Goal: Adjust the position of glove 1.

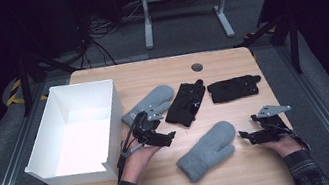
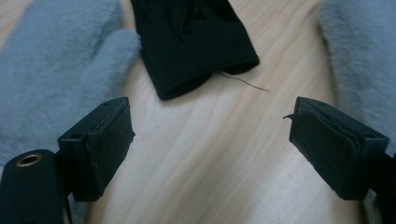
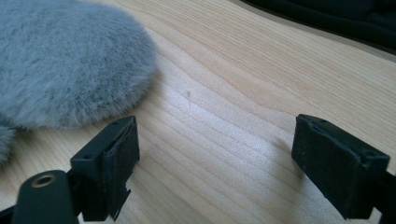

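Observation:
Two grey fuzzy mittens and two black gloves lie on the wooden table (image 1: 219, 65). One grey mitten (image 1: 151, 102) lies beside the box, and the other (image 1: 207, 150) is near the front edge. My left gripper (image 1: 165, 136) hovers between them, open, with bare wood between its jaws. In the left gripper view (image 2: 210, 144) a mitten (image 2: 51, 70) is at left, a black glove's cuff (image 2: 196, 42) lies ahead, and the other mitten (image 2: 359, 46) is at right. My right gripper (image 1: 248, 128) (image 3: 212, 158) stands open over bare wood, to the right of the front mitten (image 3: 65, 60).
A white open box (image 1: 77, 130) stands at the table's left. The first black glove (image 1: 184, 102) lies mid-table and the second (image 1: 233, 87) to its right, its edge (image 3: 336, 18) beyond my right jaws. A round grommet (image 1: 196, 67) sits near the far edge.

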The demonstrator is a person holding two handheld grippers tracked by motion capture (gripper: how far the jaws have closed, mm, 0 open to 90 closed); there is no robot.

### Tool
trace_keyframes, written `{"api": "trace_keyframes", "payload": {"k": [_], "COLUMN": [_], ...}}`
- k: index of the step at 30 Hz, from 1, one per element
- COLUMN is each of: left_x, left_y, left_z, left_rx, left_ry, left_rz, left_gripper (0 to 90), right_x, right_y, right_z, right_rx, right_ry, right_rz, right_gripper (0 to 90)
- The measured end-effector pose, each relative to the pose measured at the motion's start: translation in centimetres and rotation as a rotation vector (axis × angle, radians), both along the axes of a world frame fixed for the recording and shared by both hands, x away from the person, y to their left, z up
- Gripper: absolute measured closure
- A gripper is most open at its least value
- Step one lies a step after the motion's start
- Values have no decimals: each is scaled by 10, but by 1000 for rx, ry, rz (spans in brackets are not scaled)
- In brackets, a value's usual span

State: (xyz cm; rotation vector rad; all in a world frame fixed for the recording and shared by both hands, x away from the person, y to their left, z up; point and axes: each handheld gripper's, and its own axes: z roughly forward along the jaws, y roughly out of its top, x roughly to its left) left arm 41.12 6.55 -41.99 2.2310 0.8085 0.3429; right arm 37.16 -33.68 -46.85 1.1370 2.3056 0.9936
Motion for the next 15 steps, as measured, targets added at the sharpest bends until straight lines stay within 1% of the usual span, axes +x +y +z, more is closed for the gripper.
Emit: {"api": "trace_keyframes", "payload": {"k": [1, 2, 4, 5, 6, 7, 8, 9, 12, 13, 15], "left_x": [2, 6, 12, 14, 17, 20, 21, 24, 31, 33, 39], "left_y": [0, 0, -1, -1, 0, 1, 2, 4, 8, 9, 10], "left_z": [1, 1, 2, 2, 2, 3, 2, 1, -2, -3, -3], "left_rx": [-4, -2, 10, 4, 4, 12, 2, -1, 4, 7, 38], "left_ry": [-8, 0, 3, 3, -1, -15, -32, -37, -39, -37, -10], "left_rz": [6, 15, 30, 33, 45, 55, 65, 79, 114, 127, 150], "left_gripper": [158, 161, 162, 169, 184, 203, 244, 277, 409, 472, 562], "right_x": [0, 0, 0, 0, 0, 0, 0, 0, 0, 0, 0], "right_y": [0, 0, 0, 0, 0, 0, 0, 0, 0, 0, 0], "right_z": [0, 0, 0, 0, 0, 0, 0, 0, 0, 0, 0], "right_rx": [0, 0, 1, 1, 1, 1, 2, 2, 2, 2, 2], "right_ry": [0, 0, 0, 0, -1, 0, 0, 0, 0, 0, 0], "right_rz": [0, 0, 0, 0, -1, -1, -1, 1, 2, 2, 2], "right_gripper": [155, 155, 155, 155, 155, 155, 155, 155, 155, 155, 155]}}
